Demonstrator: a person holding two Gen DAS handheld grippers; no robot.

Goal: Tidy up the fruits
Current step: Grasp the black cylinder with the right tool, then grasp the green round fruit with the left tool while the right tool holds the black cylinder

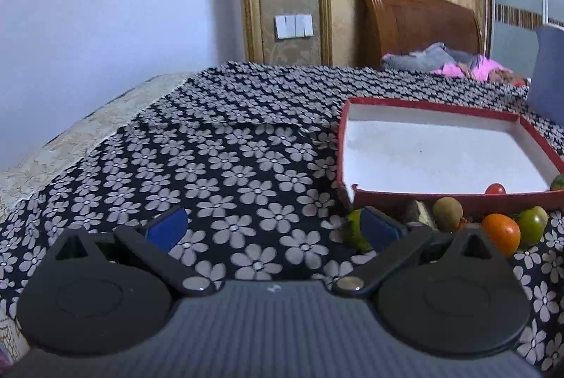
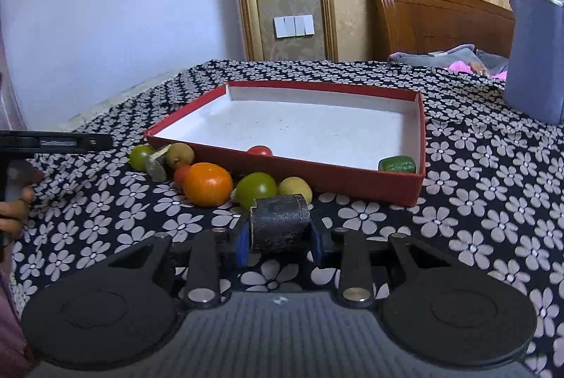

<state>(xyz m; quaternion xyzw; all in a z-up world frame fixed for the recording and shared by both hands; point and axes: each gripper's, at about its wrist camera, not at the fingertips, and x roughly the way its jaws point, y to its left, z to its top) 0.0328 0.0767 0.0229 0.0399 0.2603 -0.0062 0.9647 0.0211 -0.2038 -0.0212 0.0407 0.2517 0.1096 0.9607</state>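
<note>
My right gripper [image 2: 278, 242] is clamped on a dark, stubby cylindrical piece [image 2: 280, 223], held just in front of the red box [image 2: 352, 175], between me and its near wall. I judge the piece stiff and light, probably a toy fruit with a rough matte skin that will not slip; the blue pads press its two flat-looking sides, which seems the right place to hold it, low and centred. What it represents I cannot make out. Inside the red box, a small red tomato [image 2: 259, 150] sits against the near wall and a green piece [image 2: 397, 164] lies in the near right corner. Outside, along the near wall, wait an orange [image 2: 208, 184], a green tomato [image 2: 256, 189], a yellowish fruit [image 2: 295, 187] partly hidden behind my load, a brown kiwi-like fruit [image 2: 179, 155], another green one [image 2: 142, 157] and a grey sliced piece [image 2: 157, 166] I cannot identify. My left gripper [image 1: 273, 228] hangs spread wide and empty to the left of the box, its right finger [image 1: 380, 230] covering part of a green fruit [image 1: 354, 230]. Beyond the box's right corner stands a blue container [image 2: 534, 60], cut off by the frame.
</note>
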